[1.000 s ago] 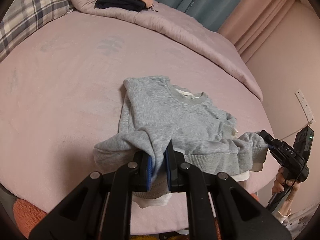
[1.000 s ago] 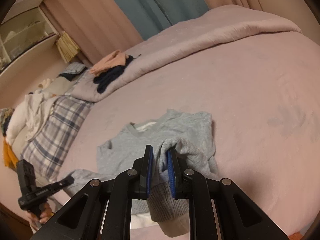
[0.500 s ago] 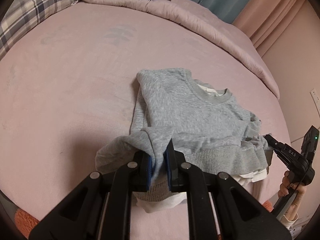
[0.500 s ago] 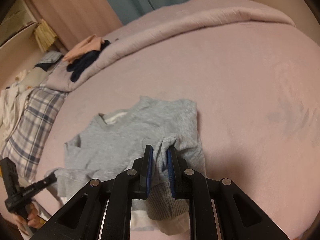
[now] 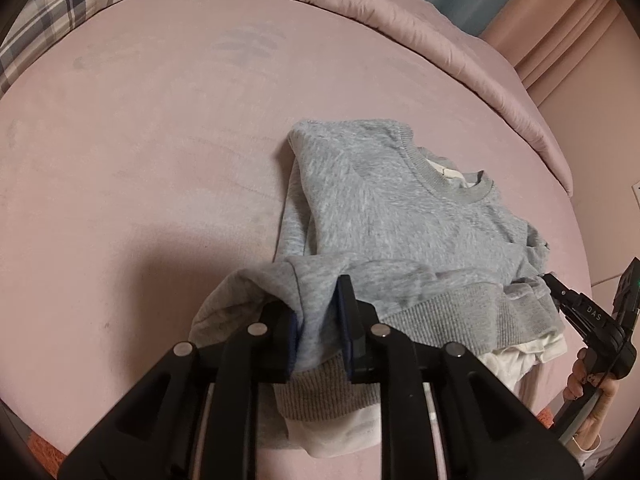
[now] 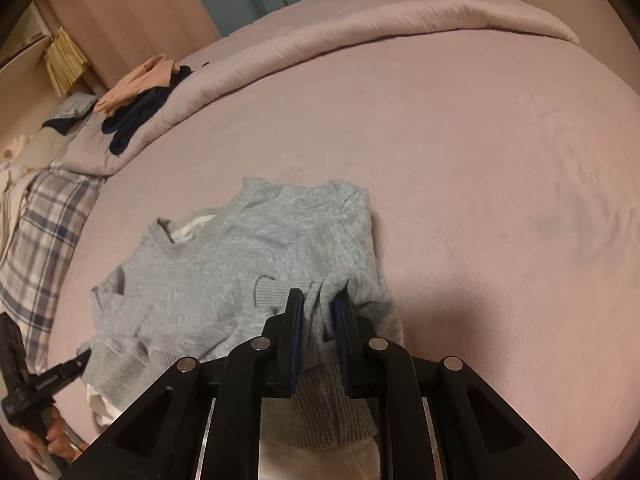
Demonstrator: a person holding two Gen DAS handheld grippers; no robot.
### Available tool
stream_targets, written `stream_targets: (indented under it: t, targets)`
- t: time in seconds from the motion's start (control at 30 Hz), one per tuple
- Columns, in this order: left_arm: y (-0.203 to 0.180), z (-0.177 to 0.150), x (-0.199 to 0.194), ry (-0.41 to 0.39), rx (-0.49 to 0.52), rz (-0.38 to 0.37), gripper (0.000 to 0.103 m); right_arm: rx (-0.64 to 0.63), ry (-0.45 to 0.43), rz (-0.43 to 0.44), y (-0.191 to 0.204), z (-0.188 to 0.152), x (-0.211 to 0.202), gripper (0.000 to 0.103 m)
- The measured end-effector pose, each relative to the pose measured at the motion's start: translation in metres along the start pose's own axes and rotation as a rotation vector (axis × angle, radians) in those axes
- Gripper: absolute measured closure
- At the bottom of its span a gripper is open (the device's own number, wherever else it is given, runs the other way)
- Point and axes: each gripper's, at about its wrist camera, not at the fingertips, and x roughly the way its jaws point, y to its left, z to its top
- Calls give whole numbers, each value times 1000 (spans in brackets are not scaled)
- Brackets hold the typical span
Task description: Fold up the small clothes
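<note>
A small grey sweatshirt (image 5: 400, 216) with a white inner layer lies on the pink bed (image 5: 140, 160), sleeves folded in, collar pointing away. My left gripper (image 5: 318, 308) is shut on the bottom hem at its left corner. My right gripper (image 6: 318, 312) is shut on the hem at the right corner. Both hold the hem lifted over the lower body of the sweatshirt (image 6: 260, 256). The right gripper also shows at the right edge of the left wrist view (image 5: 560, 292). The left gripper shows low left in the right wrist view (image 6: 76, 362).
A rolled pink duvet (image 6: 360, 28) runs along the far side of the bed. Dark and peach clothes (image 6: 140, 96) lie on it. A plaid pillow (image 6: 44, 232) sits at the left. The near bed edge is just below the grippers.
Both grippers have carried the hem forward over the sweatshirt toward the collar, and the cameras have come closer. The grip on the hem is unchanged.
</note>
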Motion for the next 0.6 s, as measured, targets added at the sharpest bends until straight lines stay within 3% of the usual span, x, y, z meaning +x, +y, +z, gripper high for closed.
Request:
stream_targets:
  t: [0.1,0.23,0.3,0.33,0.37,0.47,0.6]
  targets:
    - [-1,1,-2,1,-1,-17,82,-12,-4,-2,3,1,-4,87]
    - [-2,-1,-16,0,-1,-75,60,-57,-16,-23,8,2,-16,82]
    - [-4,-5,-26,-8,-2,-99,42,-70,-32,-24,10,0,-25,71]
    - [-6,-6,-31,-19,3,-95,30,-75,-45,-30,11,-1,-30,56]
    - [-8,-8,-40,-47,19,-75,25,-79,-61,-33,11,-2,-34,45]
    - [-12,-16,-53,-82,50,-33,24,-78,-89,-19,9,-5,-49,43]
    - [-6,-30,-50,-45,26,-48,24,-60,-76,40,6,-16,-57,43]
